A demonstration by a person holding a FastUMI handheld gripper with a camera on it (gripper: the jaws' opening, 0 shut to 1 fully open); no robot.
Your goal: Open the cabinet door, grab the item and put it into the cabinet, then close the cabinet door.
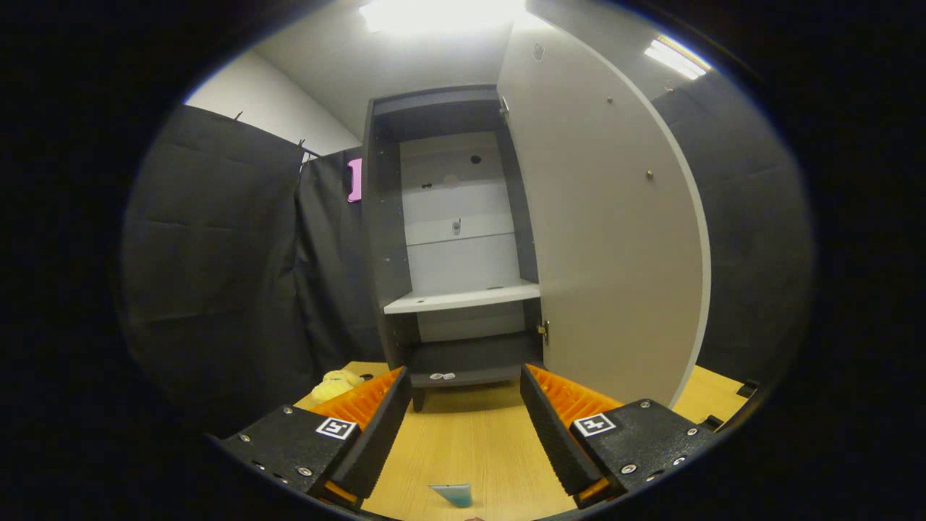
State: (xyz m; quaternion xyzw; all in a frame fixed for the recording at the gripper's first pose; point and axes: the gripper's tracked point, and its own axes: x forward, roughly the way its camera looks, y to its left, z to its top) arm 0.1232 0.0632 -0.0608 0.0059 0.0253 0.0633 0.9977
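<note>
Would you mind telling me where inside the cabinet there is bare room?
The shelf is bare; the cabinet floor holds one small white thing. The table between the open gripper fingers is free.

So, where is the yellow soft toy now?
The yellow soft toy lies on the wooden table, left of the open cabinet, beyond the open claw.

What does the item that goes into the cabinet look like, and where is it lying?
Start at the tall cabinet, its door swung open, standing on the wooden table. Left of its base, just beyond the left finger of the open gripper, lies a small yellow soft toy. It is the one bright, plush thing on the table.
</note>
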